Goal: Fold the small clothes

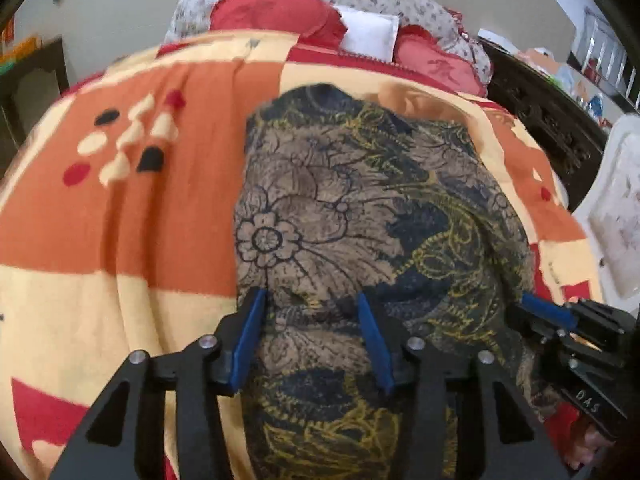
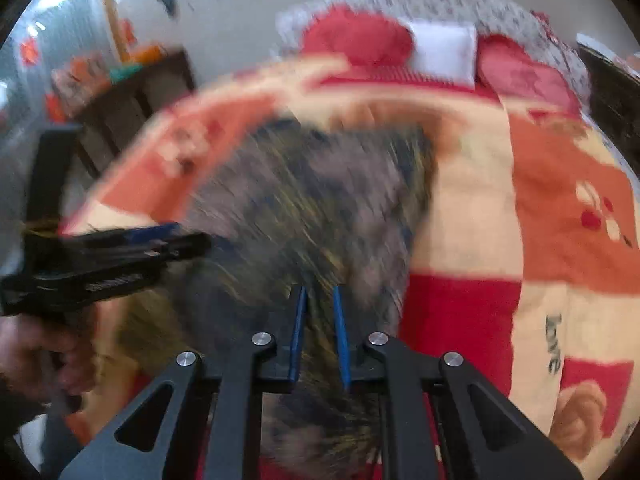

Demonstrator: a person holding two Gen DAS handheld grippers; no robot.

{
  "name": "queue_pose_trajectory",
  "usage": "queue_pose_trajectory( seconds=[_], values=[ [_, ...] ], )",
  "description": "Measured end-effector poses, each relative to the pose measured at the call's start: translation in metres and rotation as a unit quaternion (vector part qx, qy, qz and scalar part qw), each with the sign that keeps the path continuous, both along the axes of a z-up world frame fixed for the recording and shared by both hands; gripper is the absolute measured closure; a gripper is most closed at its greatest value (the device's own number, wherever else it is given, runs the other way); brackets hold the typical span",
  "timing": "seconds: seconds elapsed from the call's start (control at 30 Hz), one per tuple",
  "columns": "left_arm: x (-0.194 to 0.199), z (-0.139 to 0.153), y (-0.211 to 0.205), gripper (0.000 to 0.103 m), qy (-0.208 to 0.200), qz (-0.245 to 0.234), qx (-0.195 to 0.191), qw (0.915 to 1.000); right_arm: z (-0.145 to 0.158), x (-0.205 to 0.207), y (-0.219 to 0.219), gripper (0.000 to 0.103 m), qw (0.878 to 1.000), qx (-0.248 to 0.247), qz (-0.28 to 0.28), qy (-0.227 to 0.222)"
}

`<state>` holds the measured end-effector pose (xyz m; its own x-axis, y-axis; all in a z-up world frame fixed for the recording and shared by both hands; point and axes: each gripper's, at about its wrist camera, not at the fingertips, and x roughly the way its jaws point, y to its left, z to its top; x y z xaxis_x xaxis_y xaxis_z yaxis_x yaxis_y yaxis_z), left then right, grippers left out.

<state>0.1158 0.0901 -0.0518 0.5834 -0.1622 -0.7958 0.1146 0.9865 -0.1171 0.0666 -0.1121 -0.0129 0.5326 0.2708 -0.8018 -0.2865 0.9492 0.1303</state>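
Floral garment (image 1: 352, 208) under spread left jaws, between narrowed right jaws.

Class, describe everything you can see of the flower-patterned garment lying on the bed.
The flower-patterned garment is soft, thin-looking cloth in grey-brown with dark navy patches, black outlined flowers and yellow scrollwork. It lies spread lengthwise on the orange, cream and red blanket, rumpled, its left edge fairly straight. The left gripper stands open over its near part. The right gripper is over its right side, fingers nearly closed; blur hides whether they pinch cloth.
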Motion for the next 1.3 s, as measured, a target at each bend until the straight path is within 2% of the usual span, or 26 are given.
queue_pose_trajectory(
  seconds=[0.07,0.1,0.13,0.2,0.23,0.3,0.4,0.5,0.67,0.83,0.93,1.03,1.1,1.17,1.27,1.3],
  values=[
    [-0.002,-0.001,-0.004,0.047,-0.008,0.005,0.011,0.9999,-0.005,-0.005,-0.005,0.086,0.999,0.022,-0.011,-0.023],
    [-0.003,-0.004,-0.005,0.035,-0.014,0.009,0.018,0.9997,-0.006,-0.007,-0.005,0.086,0.999,0.021,-0.013,-0.028],
    [-0.001,-0.009,-0.001,0.019,-0.011,0.022,0.021,0.9995,-0.006,-0.008,-0.004,0.086,0.999,0.018,-0.012,-0.032],
    [0.006,-0.022,0.018,0.015,-0.004,0.043,-0.036,0.9984,-0.008,-0.010,-0.004,0.085,0.999,0.017,-0.011,-0.040],
    [0.005,-0.021,0.020,0.015,-0.008,0.040,-0.040,0.9983,-0.008,-0.015,-0.006,0.085,0.999,0.020,-0.011,-0.042],
    [0.002,-0.020,0.013,0.012,-0.018,0.042,-0.015,0.9989,-0.008,-0.014,-0.008,0.085,0.999,0.027,-0.011,-0.044],
    [0.003,-0.019,0.014,0.000,-0.015,0.065,0.002,0.9978,-0.010,-0.015,-0.004,0.085,0.998,0.023,-0.011,-0.050],
    [0.006,-0.020,0.019,0.001,-0.012,0.070,-0.008,0.9974,-0.009,-0.016,-0.001,0.084,0.998,0.015,-0.009,-0.056],
    [0.005,-0.021,0.033,0.001,-0.010,0.073,-0.064,0.9953,-0.010,-0.016,-0.004,0.084,0.998,0.027,-0.009,-0.054],
    [0.006,-0.018,0.023,0.001,-0.003,0.069,-0.025,0.9973,-0.010,-0.016,-0.003,0.084,0.998,0.024,-0.009,-0.054],
    [0.006,-0.010,0.026,0.000,0.031,0.064,-0.025,0.9972,-0.008,-0.014,-0.001,0.084,0.999,0.017,-0.009,-0.049],
    [-0.018,0.020,0.029,0.000,0.004,0.065,0.006,0.9979,0.007,-0.014,0.000,0.083,1.000,0.004,-0.018,-0.021],
    [-0.041,0.042,0.028,0.000,-0.012,0.054,0.006,0.9984,0.023,-0.024,-0.005,0.082,0.999,-0.002,-0.039,-0.004],
    [-0.063,0.059,0.024,0.000,-0.013,0.047,0.014,0.9987,0.043,-0.043,-0.011,0.077,0.998,-0.011,-0.060,-0.002],
    [-0.090,0.076,0.014,0.000,0.007,0.020,0.017,0.9996,0.069,-0.077,-0.023,0.064,0.997,-0.010,-0.075,0.001],
    [-0.100,0.082,0.010,0.000,0.011,0.016,0.023,0.9996,0.078,-0.090,-0.027,0.062,0.997,-0.015,-0.080,-0.001]
  ],
)
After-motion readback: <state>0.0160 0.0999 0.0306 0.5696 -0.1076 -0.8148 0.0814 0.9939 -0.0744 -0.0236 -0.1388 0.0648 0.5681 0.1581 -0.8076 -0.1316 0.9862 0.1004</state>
